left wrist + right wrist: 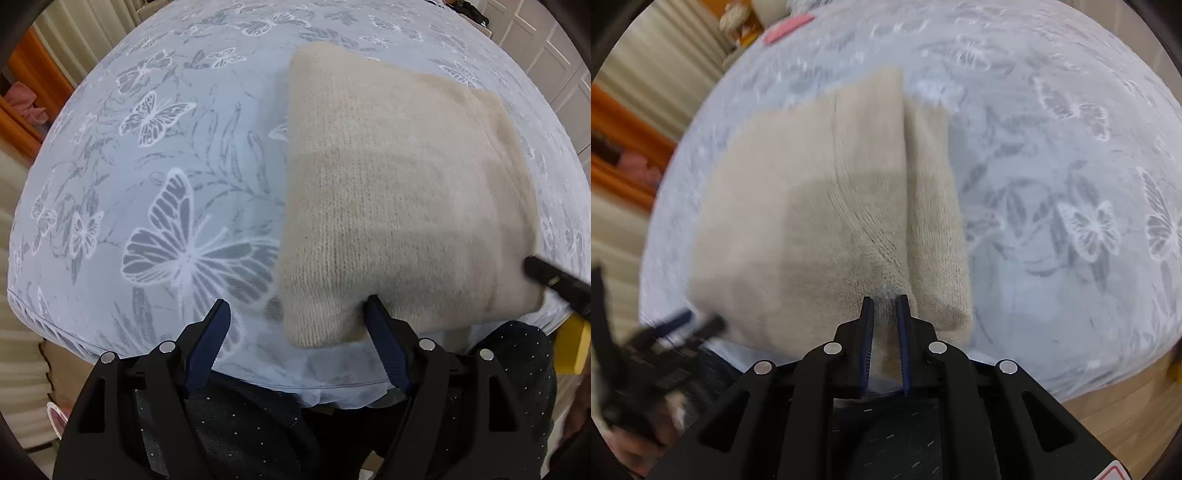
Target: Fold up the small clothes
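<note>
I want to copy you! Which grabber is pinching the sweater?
The right gripper: its jaws squeeze the cream knit sweater's near edge. The left gripper stands wide open.

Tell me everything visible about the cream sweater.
The sweater is cream, fuzzy knit, folded into a thick pad, lying flat at the near edge of the butterfly-print cloth. The right claw pinches its near edge. The left claw stands open, one finger against its near corner.
</note>
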The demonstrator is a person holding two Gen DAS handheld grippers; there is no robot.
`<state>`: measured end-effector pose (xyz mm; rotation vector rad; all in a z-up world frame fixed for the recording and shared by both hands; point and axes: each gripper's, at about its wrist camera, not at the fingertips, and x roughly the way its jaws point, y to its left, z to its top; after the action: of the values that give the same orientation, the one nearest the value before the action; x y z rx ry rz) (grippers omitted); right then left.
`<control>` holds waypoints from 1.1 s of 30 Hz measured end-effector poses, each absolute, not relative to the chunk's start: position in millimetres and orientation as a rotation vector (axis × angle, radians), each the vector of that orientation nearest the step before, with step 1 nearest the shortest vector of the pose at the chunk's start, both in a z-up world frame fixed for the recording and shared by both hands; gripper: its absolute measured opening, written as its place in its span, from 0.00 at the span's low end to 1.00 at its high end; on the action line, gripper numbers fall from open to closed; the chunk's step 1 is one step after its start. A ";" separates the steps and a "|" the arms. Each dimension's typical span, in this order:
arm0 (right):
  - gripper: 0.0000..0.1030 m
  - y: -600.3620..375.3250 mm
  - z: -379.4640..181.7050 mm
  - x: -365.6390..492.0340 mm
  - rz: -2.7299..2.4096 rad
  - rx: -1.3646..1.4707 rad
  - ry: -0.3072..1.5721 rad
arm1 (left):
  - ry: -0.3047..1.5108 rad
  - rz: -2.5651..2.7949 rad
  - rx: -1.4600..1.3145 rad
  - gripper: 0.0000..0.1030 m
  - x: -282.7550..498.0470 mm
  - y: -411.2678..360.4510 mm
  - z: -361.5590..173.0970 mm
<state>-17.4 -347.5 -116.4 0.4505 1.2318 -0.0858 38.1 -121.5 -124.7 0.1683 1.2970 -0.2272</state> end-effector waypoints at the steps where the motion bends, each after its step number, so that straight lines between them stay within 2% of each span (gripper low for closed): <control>1: 0.11 -347.0 -103.5 -17.4 -0.076 0.456 1.198 | 1.299 -0.227 0.170 0.71 38.3 -120.8 -125.1; 5: 0.12 -343.3 -78.0 -4.3 -0.045 0.393 1.129 | 1.293 -0.238 0.145 0.69 38.3 -120.7 -111.3; 7: 0.25 -352.6 -75.3 12.6 -0.061 0.384 1.114 | 1.248 -0.268 0.097 0.69 37.9 -121.0 -92.0; 8: 0.43 -357.3 -78.2 21.3 -0.073 0.387 1.125 | 1.212 -0.287 0.059 0.70 39.8 -121.5 -79.2; 9: 0.52 -360.3 -82.9 28.1 -0.087 0.392 1.135 | 1.189 -0.290 0.044 0.72 42.1 -123.0 -71.6; 10: 0.53 -365.1 -91.4 38.4 -0.113 0.402 1.151 | 1.170 -0.280 0.044 0.77 47.2 -126.2 -66.5; 12: 0.53 -371.7 -106.8 51.4 -0.120 0.430 1.179 | 1.181 -0.264 0.080 0.78 58.4 -134.5 -74.2; 13: 0.49 -373.0 -118.4 58.6 -0.104 0.454 1.200 | 1.203 -0.254 0.096 0.78 63.9 -138.2 -83.3; 14: 0.15 -369.2 -125.3 62.9 -0.064 0.476 1.215 | 1.235 -0.240 0.105 0.77 69.6 -140.1 -95.9; 15: 0.09 -367.7 -130.3 66.7 -0.020 0.508 1.240 | 1.273 -0.226 0.102 0.76 74.4 -140.0 -109.2; 20: 0.08 -380.0 -85.0 54.3 0.030 0.553 1.057 | 1.287 -0.223 0.063 0.78 75.9 -136.4 -117.6; 23: 0.08 -387.9 -143.0 64.0 -0.050 0.472 1.242 | 1.291 -0.240 0.086 0.79 76.4 -143.4 -121.6; 24: 0.08 -388.8 -147.7 63.2 -0.052 0.478 1.241 | 1.295 -0.242 0.086 0.79 77.3 -145.2 -123.4; 28: 0.08 -386.8 -110.7 53.9 -0.034 0.547 1.131 | 1.280 -0.226 0.115 0.80 75.9 -148.2 -121.9; 33: 0.11 -380.1 -138.8 57.4 -0.063 0.429 1.225 | 1.291 -0.228 0.118 0.81 77.5 -149.0 -123.7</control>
<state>57.4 -380.1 -138.8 0.4293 1.2245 -0.0630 77.5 -149.0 -123.7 0.1181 1.2905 -0.2283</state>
